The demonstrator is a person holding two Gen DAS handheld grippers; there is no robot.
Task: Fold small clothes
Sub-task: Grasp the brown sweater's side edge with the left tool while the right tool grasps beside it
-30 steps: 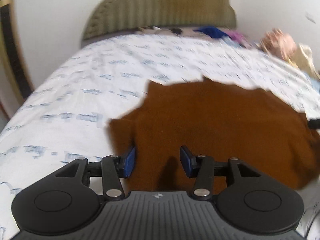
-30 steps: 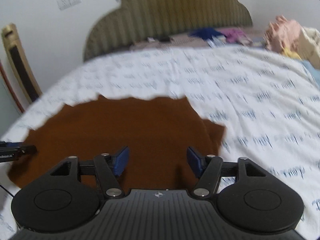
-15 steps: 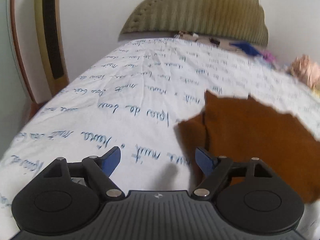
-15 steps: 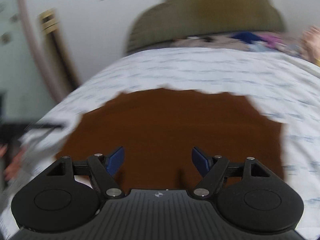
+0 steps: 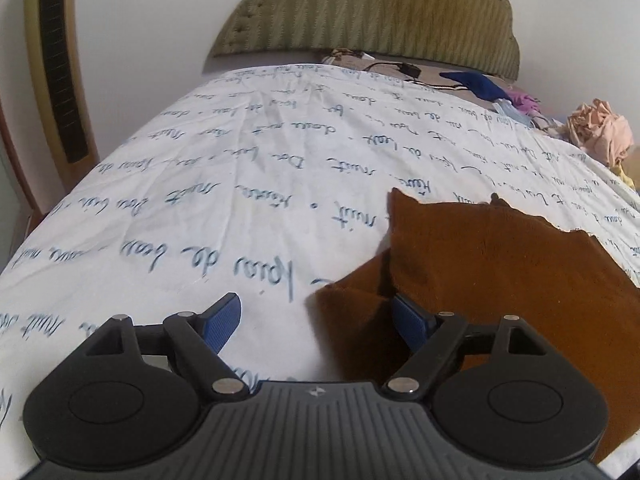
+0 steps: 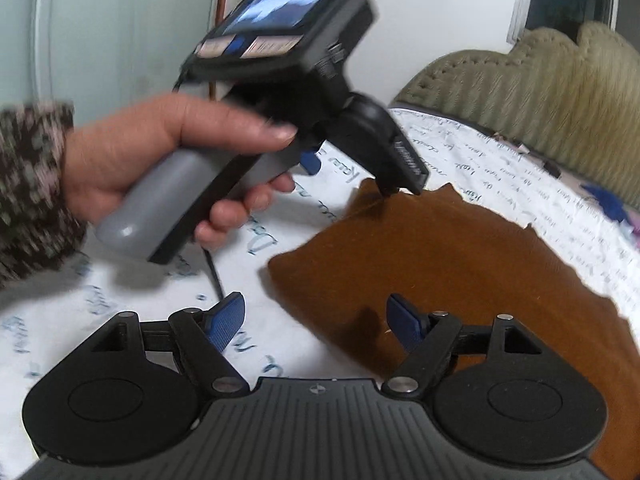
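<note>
Brown garment (image 5: 500, 272) flat on bed sheet (image 5: 240, 184), both claws wide

1. The left gripper (image 5: 316, 316) points forward and downward, its two blue-padded fingers (image 5: 222, 320) standing wide apart with nothing pressed between them.
2. The right gripper (image 6: 316, 318) also tilts downward. Its fingers (image 6: 228, 320) are spread and nothing is clamped between them.
3. In the right wrist view, the person's left hand (image 6: 160, 160) wraps the grey handle of the left gripper, thumb along the top, fingers curled under.
4. A patterned sleeve (image 6: 28, 184) covers that wrist.
</note>
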